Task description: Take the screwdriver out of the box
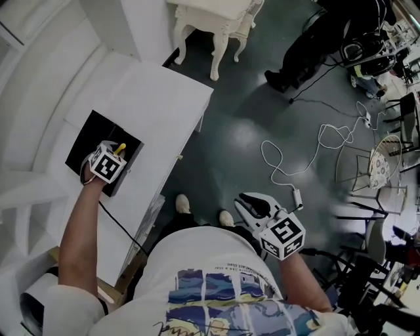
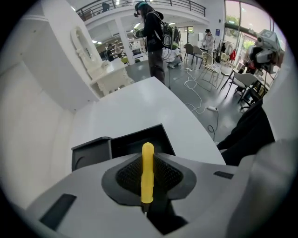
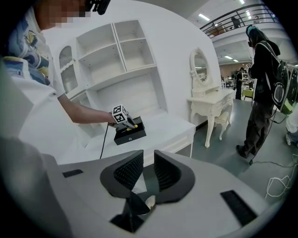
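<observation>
The screwdriver point(image 2: 147, 173), with its yellow handle, stands upright between the pads of my left gripper point(image 2: 148, 160), which is shut on it. Just behind and below it sits the open black box point(image 2: 122, 143). In the head view the left gripper point(image 1: 115, 156) hangs over the right end of the box point(image 1: 86, 140), and the yellow handle point(image 1: 121, 147) pokes out past the marker cube. The right gripper view shows that same grip from afar, with the screwdriver point(image 3: 134, 125) above the box point(image 3: 131, 134). My right gripper point(image 3: 148, 163) is open with nothing between its fingers, off to the side of the table over the floor point(image 1: 247, 203).
The box rests on a white table point(image 1: 164, 105) beside white shelving point(image 3: 116, 56). A white dressing table point(image 1: 220, 20) stands past the table's far end. Cables point(image 1: 295, 157) and chairs point(image 1: 380, 164) lie on the grey floor at the right. A person in dark clothes point(image 3: 260, 88) stands farther off.
</observation>
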The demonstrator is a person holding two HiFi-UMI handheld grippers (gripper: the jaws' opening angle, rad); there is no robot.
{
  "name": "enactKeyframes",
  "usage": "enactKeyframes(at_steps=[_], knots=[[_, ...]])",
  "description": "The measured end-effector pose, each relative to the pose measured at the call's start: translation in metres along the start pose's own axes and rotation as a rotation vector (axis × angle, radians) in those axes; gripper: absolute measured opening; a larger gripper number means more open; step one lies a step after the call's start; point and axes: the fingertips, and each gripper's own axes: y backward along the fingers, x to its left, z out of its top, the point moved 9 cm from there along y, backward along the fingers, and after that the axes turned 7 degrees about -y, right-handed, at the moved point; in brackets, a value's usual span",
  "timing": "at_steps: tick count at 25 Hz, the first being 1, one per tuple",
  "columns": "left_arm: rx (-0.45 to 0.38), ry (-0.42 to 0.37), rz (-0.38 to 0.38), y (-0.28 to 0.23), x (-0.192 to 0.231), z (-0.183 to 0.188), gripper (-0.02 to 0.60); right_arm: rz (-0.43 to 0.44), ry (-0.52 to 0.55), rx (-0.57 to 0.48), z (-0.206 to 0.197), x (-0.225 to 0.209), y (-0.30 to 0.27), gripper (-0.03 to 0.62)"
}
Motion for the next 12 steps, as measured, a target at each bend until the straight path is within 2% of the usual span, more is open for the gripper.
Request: enactKeyframes(at_steps=[6,12], knots=[[-0.06,0.093,0.142,0.043,0.0,0.002,0.08,0.045,0.044,0.006,-0.001,-0.016,0.012,0.087],[-0.114,0.122,0.28,0.091,-0.021,0.014,0.08,0.099,0.098,0.008,-0.006,-0.035,0.027,0.086]])
